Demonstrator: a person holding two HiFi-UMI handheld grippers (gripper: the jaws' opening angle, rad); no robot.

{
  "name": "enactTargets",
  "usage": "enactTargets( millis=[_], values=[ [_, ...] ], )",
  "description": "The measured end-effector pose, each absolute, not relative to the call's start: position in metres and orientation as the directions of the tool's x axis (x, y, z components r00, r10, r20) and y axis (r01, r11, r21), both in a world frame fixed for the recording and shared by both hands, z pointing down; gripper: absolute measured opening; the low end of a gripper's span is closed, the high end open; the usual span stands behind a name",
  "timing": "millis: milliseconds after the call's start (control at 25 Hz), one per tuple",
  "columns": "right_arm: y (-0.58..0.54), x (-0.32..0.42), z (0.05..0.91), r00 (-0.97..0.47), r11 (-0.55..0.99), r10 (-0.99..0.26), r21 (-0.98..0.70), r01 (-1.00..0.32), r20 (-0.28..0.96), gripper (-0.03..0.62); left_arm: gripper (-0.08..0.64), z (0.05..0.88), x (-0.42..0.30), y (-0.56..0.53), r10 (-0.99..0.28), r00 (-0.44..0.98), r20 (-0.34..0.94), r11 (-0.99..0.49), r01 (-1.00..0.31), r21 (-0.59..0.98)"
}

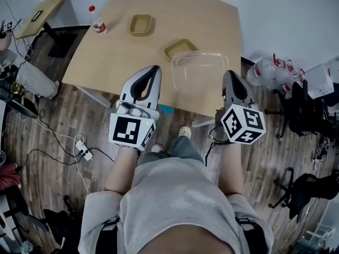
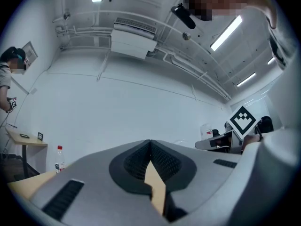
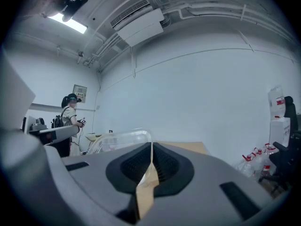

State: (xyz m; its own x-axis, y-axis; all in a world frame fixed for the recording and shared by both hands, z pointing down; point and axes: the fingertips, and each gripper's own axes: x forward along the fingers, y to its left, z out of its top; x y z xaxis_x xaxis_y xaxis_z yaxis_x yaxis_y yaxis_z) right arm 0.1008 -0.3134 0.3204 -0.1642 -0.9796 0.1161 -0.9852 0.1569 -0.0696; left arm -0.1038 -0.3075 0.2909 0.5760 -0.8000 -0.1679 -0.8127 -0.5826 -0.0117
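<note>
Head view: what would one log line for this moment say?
left gripper shut, empty | right gripper shut, empty | clear container on table between grippers

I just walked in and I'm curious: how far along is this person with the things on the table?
Done: nothing that shows. The clear tub, the near yellow dish and the far yellow dish lie empty; the bottle stands capped. In hand: nothing. The left gripper and right gripper are shut and empty by the table's near edge. Left: seemingly all the handling.
</note>
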Motion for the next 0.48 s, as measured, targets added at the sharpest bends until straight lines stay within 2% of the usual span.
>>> enactTargets(
  millis=[480],
  values=[
    [-0.293,0.112,0.3,-0.155,0.153,-0.987,-0.053,-0.987,0.047,0.021,0.015,0.277,-0.091,-0.295,-0.795,0.575,-0.194,-0.58,-0.814,-0.038]
  ],
)
